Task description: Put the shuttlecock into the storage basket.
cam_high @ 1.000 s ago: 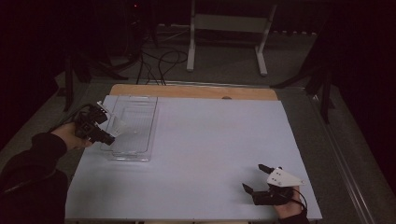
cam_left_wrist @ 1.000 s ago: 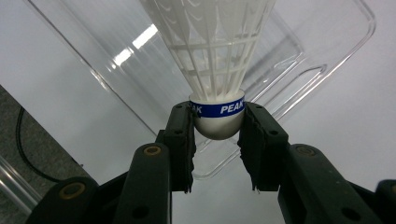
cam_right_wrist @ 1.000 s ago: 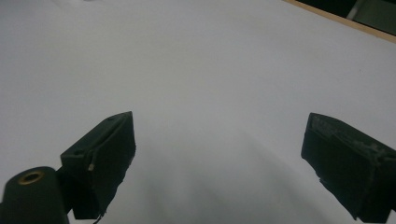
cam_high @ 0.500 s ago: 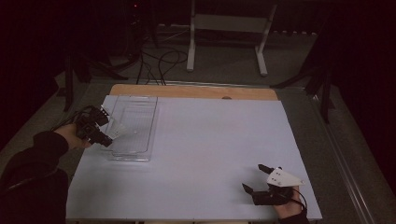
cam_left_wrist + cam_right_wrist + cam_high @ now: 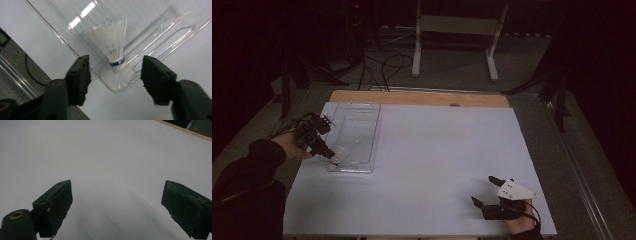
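Note:
A white feathered shuttlecock (image 5: pixel 113 45) with a blue band lies in a near corner of a clear plastic tray (image 5: pixel 357 122), its cork toward my left gripper. In the high view the shuttlecock (image 5: pixel 343 150) is a small white shape at the tray's near left. My left gripper (image 5: pixel 328 137) hovers at the tray's left rim, open, its jaws wide on either side of the cork without touching it (image 5: pixel 115 75). My right gripper (image 5: pixel 486 191) rests low at the table's near right corner, open, with nothing between its jaws (image 5: pixel 117 202).
The white table top (image 5: pixel 437 150) spreads between the two grippers, with a wooden strip (image 5: pixel 422 98) along its far edge. Beyond the table are a white metal stand (image 5: pixel 457 30) and cables on the dark floor.
My left gripper has drawn back a little toward the tray's left rim and near end. The right gripper has stayed where it was.

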The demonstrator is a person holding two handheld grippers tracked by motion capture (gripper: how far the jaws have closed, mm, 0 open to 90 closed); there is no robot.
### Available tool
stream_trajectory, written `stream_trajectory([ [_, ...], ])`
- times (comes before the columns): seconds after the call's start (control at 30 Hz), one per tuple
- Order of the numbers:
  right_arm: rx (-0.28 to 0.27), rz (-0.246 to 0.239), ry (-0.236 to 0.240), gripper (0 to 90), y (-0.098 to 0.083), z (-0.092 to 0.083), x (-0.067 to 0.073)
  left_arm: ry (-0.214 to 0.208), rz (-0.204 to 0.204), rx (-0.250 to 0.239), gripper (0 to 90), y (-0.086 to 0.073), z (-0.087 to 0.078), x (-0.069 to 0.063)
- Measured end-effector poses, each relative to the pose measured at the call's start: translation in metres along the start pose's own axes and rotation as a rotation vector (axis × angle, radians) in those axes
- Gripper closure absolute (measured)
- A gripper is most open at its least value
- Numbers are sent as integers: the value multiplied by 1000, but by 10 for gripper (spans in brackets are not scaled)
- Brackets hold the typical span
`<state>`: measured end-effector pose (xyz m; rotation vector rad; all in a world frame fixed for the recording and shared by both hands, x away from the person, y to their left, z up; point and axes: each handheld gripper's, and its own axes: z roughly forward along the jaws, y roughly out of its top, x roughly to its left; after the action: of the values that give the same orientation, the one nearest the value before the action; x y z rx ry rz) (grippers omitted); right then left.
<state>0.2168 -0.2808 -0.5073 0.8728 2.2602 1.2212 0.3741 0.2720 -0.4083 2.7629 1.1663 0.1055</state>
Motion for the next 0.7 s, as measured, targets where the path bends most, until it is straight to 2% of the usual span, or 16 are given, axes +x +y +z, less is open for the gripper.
stream_trajectory([
  [0.13, -2, 2, 0, 100, 0, 0, 0, -7, 18, -8, 365, 1, -4, -4],
  [0.33, -5, 0, -1, 99, 0, -1, 0, -7, 17, -38, 299, 4, -7, -8],
  [0.4, -4, 2, -1, 99, 0, -1, 0, -15, 14, -50, 235, 5, -8, -10],
  [0.47, -4, 3, -1, 99, 0, -1, 0, -38, 19, -60, 213, 6, -10, -11],
  [0.53, -5, 2, -2, 99, 0, -1, 0, -49, 25, -70, 137, 7, -11, -12],
  [0.57, -5, 2, -2, 99, 0, -1, 0, -49, 25, -70, 137, 7, -11, -12],
  [0.6, -5, 2, -2, 99, 0, -1, 0, -32, 32, -65, 137, 9, -11, -15],
  [0.7, -1, 3, -2, 99, 0, 0, 0, -68, 14, -53, 41, 14, -9, -18],
])
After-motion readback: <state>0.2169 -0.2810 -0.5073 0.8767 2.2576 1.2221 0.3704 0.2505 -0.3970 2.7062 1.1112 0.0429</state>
